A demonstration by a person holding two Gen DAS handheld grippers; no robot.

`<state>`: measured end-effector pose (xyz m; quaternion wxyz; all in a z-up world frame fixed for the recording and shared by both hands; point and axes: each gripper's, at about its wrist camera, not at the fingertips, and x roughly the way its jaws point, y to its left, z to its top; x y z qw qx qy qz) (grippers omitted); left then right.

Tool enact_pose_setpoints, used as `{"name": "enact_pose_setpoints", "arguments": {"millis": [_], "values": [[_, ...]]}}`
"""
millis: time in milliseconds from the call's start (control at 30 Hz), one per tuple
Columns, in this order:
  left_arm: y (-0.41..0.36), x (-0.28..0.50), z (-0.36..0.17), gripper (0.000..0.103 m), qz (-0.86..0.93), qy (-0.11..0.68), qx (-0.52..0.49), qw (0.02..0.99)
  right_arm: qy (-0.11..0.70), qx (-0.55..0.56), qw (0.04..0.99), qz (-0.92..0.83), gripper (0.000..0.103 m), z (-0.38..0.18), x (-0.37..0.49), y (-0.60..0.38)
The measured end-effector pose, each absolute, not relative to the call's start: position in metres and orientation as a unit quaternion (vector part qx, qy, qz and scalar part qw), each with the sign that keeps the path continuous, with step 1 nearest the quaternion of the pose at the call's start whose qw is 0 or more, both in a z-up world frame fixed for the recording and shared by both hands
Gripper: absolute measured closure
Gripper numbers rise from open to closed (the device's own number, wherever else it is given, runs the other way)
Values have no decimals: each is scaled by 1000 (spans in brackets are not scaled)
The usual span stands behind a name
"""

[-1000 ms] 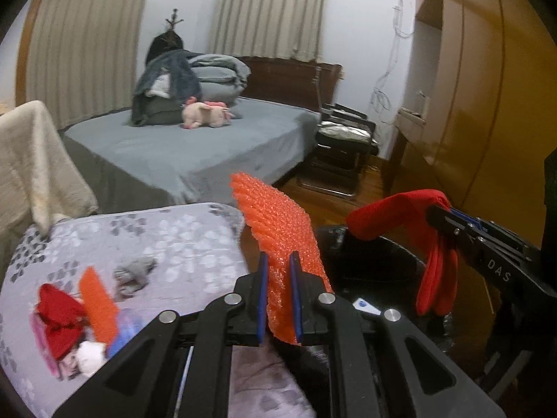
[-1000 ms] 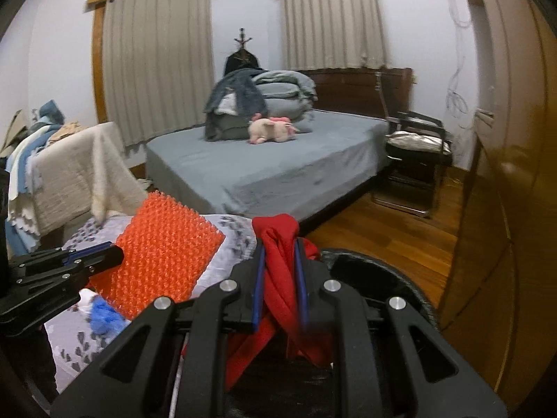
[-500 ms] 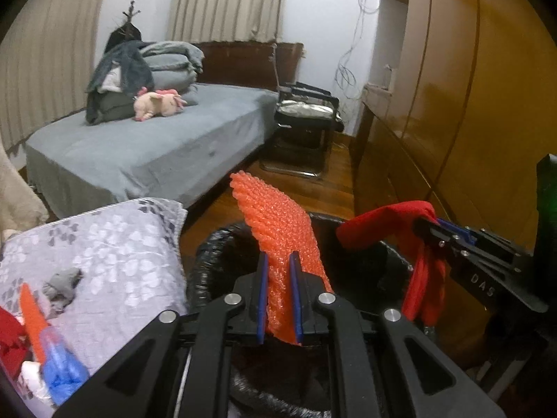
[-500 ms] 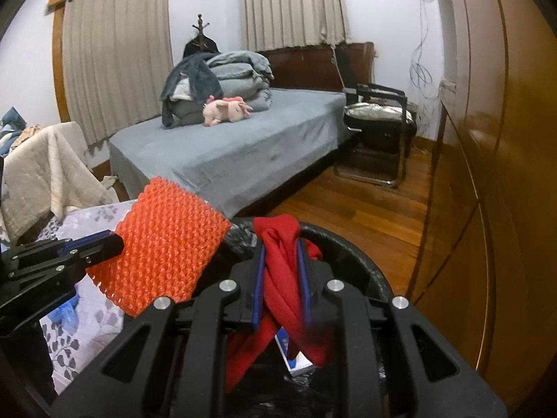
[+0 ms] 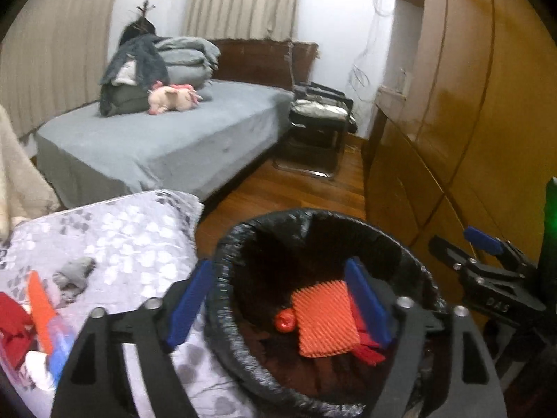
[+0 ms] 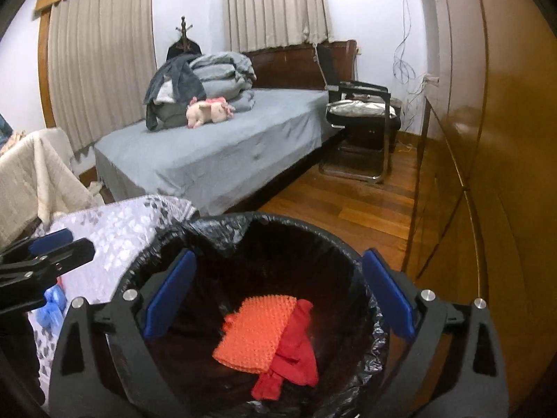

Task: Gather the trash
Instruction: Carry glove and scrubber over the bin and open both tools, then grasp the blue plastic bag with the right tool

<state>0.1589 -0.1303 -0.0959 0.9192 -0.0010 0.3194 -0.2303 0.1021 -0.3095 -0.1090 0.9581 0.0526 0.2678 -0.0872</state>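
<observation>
Both tongs (image 5: 278,303) (image 6: 278,296) spread; trash (image 6: 256,336) below, in bin (image 6: 222,226).

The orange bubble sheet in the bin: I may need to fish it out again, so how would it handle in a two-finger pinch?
Probably light and floppy: the orange bubble sheet lies draped over the red cloth with a bent edge. Its bumpy surface likely grips well. It looks soft, so a pinch should be harmless.

The bin (image 6: 222,230) mouth gapes unobstructed; the counter (image 5: 115,230) hugs its left rim, the wardrobe (image 6: 504,209) stands close right.
</observation>
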Motion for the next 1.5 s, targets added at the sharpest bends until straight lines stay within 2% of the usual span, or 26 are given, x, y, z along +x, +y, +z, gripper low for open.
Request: {"name": "enact_pose_setpoints", "arguments": {"millis": [200,333,933,1167,1500], "values": [[-88,146,-81,9,-193,303,-18,933,253,59,963,-68,6,-92,100,-291],[-55,133,-72,7,-160,290,-19,943,245,55,967,-41,5,-81,102,-267],[101,87,-87,6,2,275,-33,961,246,19,966,78,5,-95,131,-110],[134,83,-103,6,38,281,-39,958,248,2,962,113,5,-113,139,-57],[165,86,-127,7,56,295,-43,953,295,-24,944,145,5,-157,158,1]]}}
